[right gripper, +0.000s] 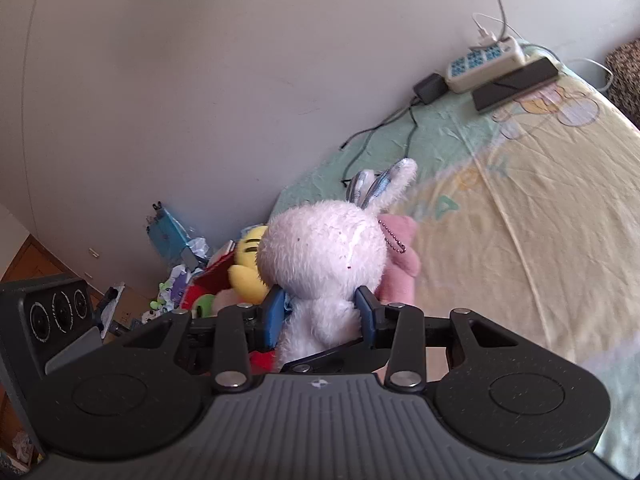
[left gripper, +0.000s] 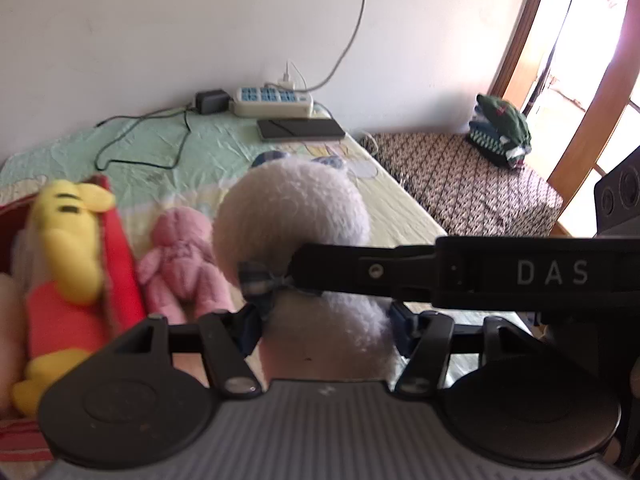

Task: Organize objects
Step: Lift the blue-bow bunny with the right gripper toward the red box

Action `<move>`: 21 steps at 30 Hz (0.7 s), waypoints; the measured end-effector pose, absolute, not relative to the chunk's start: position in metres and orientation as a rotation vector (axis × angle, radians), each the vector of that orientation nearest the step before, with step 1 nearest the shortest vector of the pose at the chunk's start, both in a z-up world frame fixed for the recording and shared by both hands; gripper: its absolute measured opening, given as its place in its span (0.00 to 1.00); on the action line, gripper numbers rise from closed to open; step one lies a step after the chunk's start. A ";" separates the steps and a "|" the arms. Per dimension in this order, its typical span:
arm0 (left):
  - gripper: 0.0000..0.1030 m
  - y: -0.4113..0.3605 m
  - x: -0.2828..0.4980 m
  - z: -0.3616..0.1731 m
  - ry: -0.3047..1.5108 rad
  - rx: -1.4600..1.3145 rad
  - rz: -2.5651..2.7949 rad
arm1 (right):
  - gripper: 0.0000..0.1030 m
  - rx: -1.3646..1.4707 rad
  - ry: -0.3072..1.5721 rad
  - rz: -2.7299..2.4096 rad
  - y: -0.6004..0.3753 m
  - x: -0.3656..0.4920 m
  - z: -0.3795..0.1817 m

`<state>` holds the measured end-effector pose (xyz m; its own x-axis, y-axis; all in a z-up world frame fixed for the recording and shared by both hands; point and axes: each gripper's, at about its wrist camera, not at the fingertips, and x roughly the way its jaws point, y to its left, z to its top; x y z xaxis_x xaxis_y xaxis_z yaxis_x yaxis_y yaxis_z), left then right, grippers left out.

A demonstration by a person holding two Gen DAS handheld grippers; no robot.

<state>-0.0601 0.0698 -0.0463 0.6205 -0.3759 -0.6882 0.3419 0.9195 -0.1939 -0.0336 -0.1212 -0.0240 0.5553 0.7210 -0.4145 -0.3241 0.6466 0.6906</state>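
While both tools clamp the white plush rabbit (right gripper: 320,256) by its lower body, the left tool (left gripper: 328,320) and right tool (right gripper: 320,312) hold it clear of the bed (right gripper: 520,208); its long axis stands upright, ears up-frame. At left of the left wrist view, just beside it, lies the red box (left gripper: 120,248) of toys, nearer the left tool.

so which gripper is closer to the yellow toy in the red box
Left. The left gripper has the yellow toy right beside it, on its left; the right gripper sits on the far side of the white bunny they both clamp.
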 end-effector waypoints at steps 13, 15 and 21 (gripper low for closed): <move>0.60 0.152 -0.111 0.000 0.677 -0.068 -0.390 | 0.40 0.527 0.627 0.747 -0.050 -0.067 0.020; 0.60 0.168 -0.115 0.004 0.665 -0.072 -0.370 | 0.40 0.523 0.624 0.770 -0.034 -0.066 0.022; 0.60 0.219 -0.122 0.010 0.644 -0.081 -0.301 | 0.40 0.527 0.638 0.840 0.019 -0.058 0.027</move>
<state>-0.1219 0.2190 0.0098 0.7577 -0.3008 -0.5791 0.2511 0.9535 -0.1667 -0.0579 0.0193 0.0272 0.5051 0.8080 -0.3034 -0.5088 0.5627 0.6515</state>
